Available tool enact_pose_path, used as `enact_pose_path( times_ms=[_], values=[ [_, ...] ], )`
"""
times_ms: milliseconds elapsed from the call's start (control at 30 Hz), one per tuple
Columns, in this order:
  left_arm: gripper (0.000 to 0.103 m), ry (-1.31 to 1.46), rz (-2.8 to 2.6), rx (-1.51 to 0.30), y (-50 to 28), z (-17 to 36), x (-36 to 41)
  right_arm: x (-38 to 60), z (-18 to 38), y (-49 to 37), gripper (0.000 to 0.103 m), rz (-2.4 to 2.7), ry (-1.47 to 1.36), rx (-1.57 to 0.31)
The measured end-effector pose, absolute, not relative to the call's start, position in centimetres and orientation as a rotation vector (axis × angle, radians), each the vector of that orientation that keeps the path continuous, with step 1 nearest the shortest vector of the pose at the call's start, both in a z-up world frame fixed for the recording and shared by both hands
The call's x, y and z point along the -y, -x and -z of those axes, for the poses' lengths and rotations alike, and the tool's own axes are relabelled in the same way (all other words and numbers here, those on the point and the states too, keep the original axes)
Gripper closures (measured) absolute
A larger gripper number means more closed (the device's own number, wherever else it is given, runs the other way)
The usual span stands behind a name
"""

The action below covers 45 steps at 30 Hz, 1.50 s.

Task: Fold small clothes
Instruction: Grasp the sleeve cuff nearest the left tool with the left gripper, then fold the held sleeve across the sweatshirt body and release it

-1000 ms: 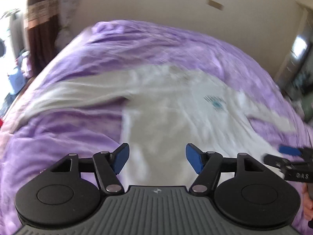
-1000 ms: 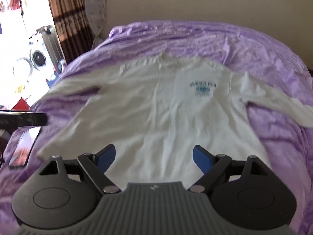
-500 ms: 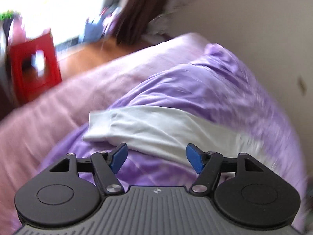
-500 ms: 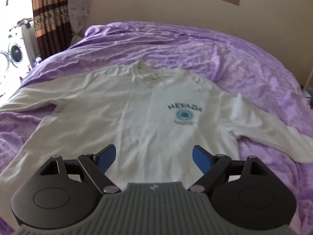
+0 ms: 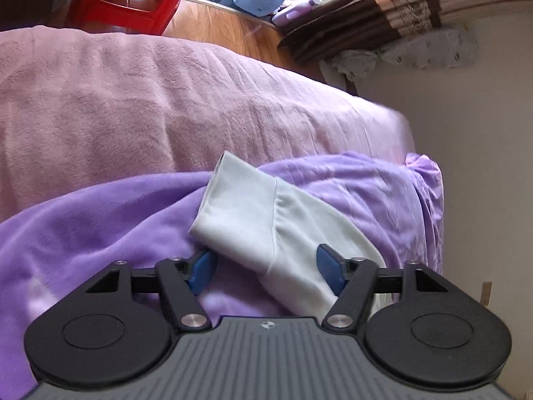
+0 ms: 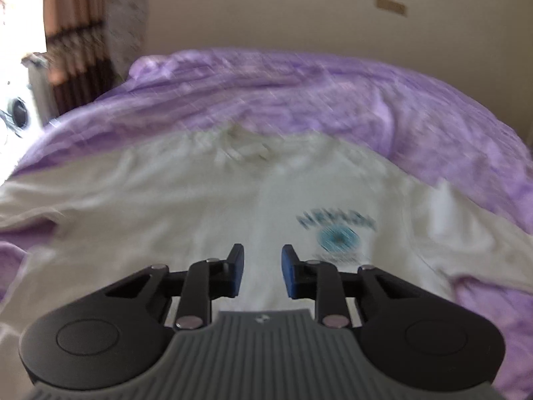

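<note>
Sleeve approach under way; shirt unfolded.
Left wrist view: the left gripper (image 5: pixel 266 268) stands wide, nothing held, straddling the white sleeve (image 5: pixel 266 223) just ahead of the cuff on the purple blanket (image 5: pixel 83 220), evidently placed to pinch it for folding inward. The left pad (image 5: pixel 201 270) is partly tucked under the cloth.
Right wrist view: the right gripper (image 6: pixel 261 271) is narrowed but parted, empty, above the shirt (image 6: pixel 186 213) body; its print (image 6: pixel 336 230) lies right of the jaws. Motion blur obscures contact and lettering.
</note>
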<state>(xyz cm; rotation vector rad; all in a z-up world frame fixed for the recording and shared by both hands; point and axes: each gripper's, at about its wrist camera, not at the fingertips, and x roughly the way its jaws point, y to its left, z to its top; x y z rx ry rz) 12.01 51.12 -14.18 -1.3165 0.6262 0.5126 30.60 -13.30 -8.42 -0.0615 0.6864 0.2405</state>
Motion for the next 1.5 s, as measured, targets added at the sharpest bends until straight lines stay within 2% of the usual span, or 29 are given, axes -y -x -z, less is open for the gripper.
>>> enact_pose_path(
  times_ms=[67,100,167,267,433,567,700,900,1100,1133,1167,1200,1333,1400,1500],
  values=[
    [0.064,1.284,-0.534,-0.593,-12.4,13.4,-51.2,12.3,8.4,-31.0,0.082,-0.267,0.104,-0.668],
    [0.069,1.261,-0.538,-0.567,-12.7,12.8,-51.1,11.8,8.4,-31.2,0.085,-0.274,0.13,-0.667],
    [0.084,1.154,-0.543,-0.518,-13.4,10.4,-50.2,10.9,8.3,-31.8,0.09,-0.278,0.166,-0.681],
    [0.095,0.917,-0.52,-0.462,-14.8,5.1,-47.2,10.7,8.2,-32.8,0.096,-0.265,0.151,-0.746],
    [0.097,0.528,-0.39,-0.386,-18.7,-4.6,-37.6,12.0,7.8,-33.1,0.096,-0.285,0.116,-0.787],
    [0.097,0.29,-0.267,-0.347,-22.1,-9.8,-28.1,13.9,6.9,-32.4,0.095,-0.325,0.048,-0.78],
    [0.097,0.076,-0.165,-0.372,-26.2,-10.6,-18.3,15.5,6.0,-32.0,0.095,-0.315,0.034,-0.77],
    [0.097,-0.138,-0.001,-0.498,-30.1,-2.9,-6.8,18.4,6.4,-32.3,0.094,-0.278,-0.033,-0.786],
    [0.097,-0.261,0.158,-0.739,-31.9,7.5,-0.8,19.8,9.5,-33.0,0.094,-0.265,-0.098,-0.874],
    [0.095,-0.254,0.194,-0.779,-31.7,8.5,-0.4,19.8,10.1,-33.0,0.094,-0.266,-0.096,-0.888],
    [0.087,-0.241,0.234,-0.822,-31.7,9.6,-0.1,19.7,10.5,-33.1,0.094,-0.268,-0.096,-0.9],
    [0.083,-0.227,0.276,-0.86,-31.5,10.1,0.2,19.6,11.0,-33.1,0.093,-0.272,-0.098,-0.912],
    [0.055,-0.187,0.424,-0.914,-29.6,10.0,-0.5,19.3,12.2,-33.3,0.088,-0.296,-0.121,-0.959],
    [0.047,-0.144,0.469,-0.915,-29.0,9.1,-1.6,19.1,12.3,-33.5,0.084,-0.313,-0.148,-0.98],
    [0.045,-0.11,0.483,-0.901,-28.4,7.4,-4.6,19.1,12.4,-34.0,0.077,-0.345,-0.22,-1.021]
  ],
)
